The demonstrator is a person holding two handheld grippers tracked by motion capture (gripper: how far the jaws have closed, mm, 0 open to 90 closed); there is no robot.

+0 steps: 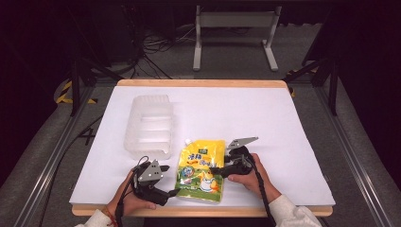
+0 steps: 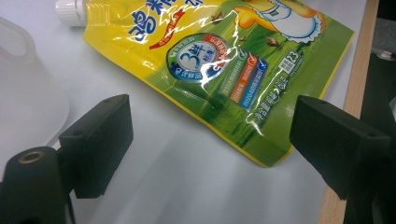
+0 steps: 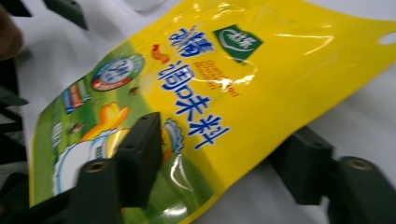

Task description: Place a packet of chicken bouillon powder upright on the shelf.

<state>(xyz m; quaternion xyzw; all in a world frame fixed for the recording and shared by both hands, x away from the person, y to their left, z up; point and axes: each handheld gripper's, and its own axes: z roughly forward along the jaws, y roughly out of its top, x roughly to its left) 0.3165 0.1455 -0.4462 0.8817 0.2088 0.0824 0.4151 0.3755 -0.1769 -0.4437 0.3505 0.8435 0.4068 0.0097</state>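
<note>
Yellow pouch [image 1: 201, 165] lies lengthwise near-to-far between both grippers. Right gripper [image 1: 218, 169] is closer, jaws wide open straddling its right edge. Left gripper [image 1: 170, 180] is wide open too, holding nothing, just left of the near corner.

High view: fixed overhead, facing forward and down over the whole surface [image 1: 283, 132]. Left gripper view: low, close, facing the pouch [image 2: 233, 60]. Right gripper view: closer, over the same pouch, shared by all three.

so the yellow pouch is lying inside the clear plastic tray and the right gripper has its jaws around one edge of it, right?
Not quite. The yellow pouch lies on the white table beside the clear plastic tray, not inside it, as the high view shows. The right gripper does have its jaws around one edge.
</note>
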